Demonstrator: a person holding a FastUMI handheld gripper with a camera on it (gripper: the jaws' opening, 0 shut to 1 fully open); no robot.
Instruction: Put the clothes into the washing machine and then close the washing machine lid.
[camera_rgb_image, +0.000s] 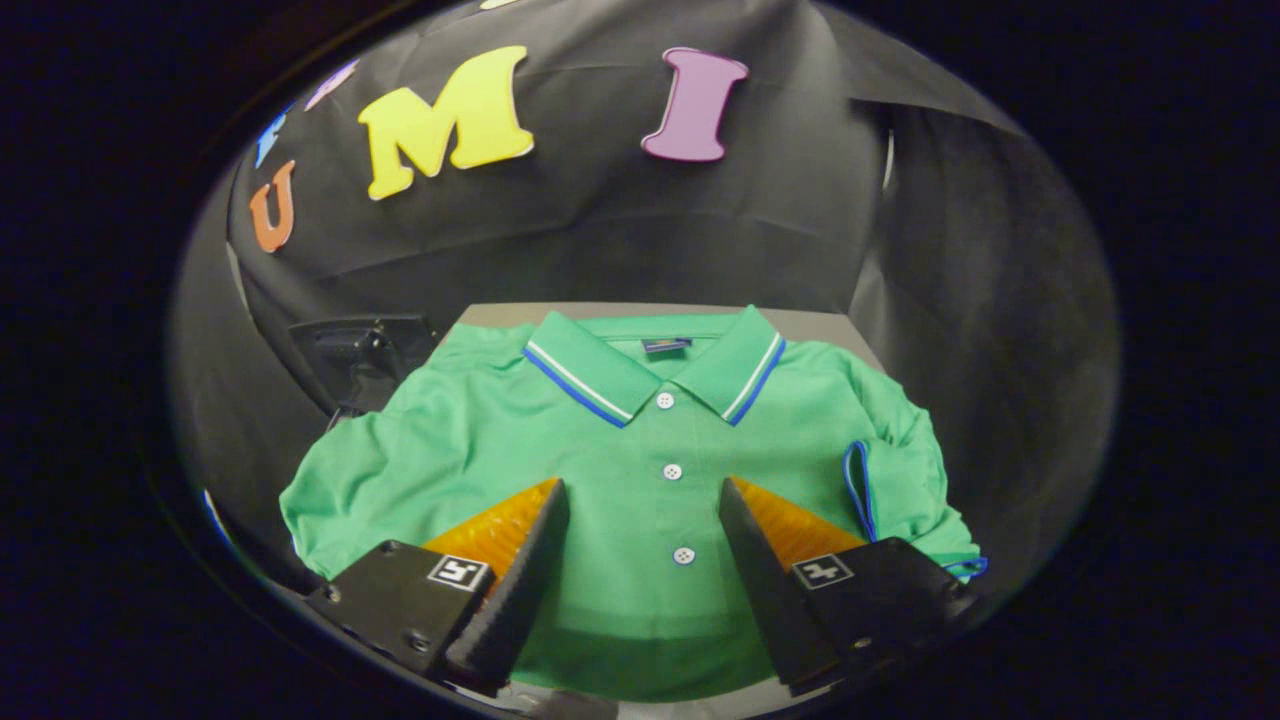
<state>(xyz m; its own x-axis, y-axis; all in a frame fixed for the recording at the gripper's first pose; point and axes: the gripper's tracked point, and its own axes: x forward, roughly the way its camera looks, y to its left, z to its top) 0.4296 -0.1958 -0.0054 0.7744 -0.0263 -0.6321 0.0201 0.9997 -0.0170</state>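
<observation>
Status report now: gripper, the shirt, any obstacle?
Hand-held gripper open, fingers above the green polo shirt. Shirt lies flat on grey table, not gripped. Nothing between fingers and shirt.

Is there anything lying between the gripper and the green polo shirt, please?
Nothing visible does. The gripper is open right over the green polo shirt, which lies flat on the table, its button placket showing in the gap between the fingers.

A green polo shirt (640, 470) at frame centre has a collar (650, 375) trimmed with white and blue stripes, white buttons (672, 471), and blue piping on its sleeve cuff (858, 490). The surface (810, 322) beneath is grey.
</observation>
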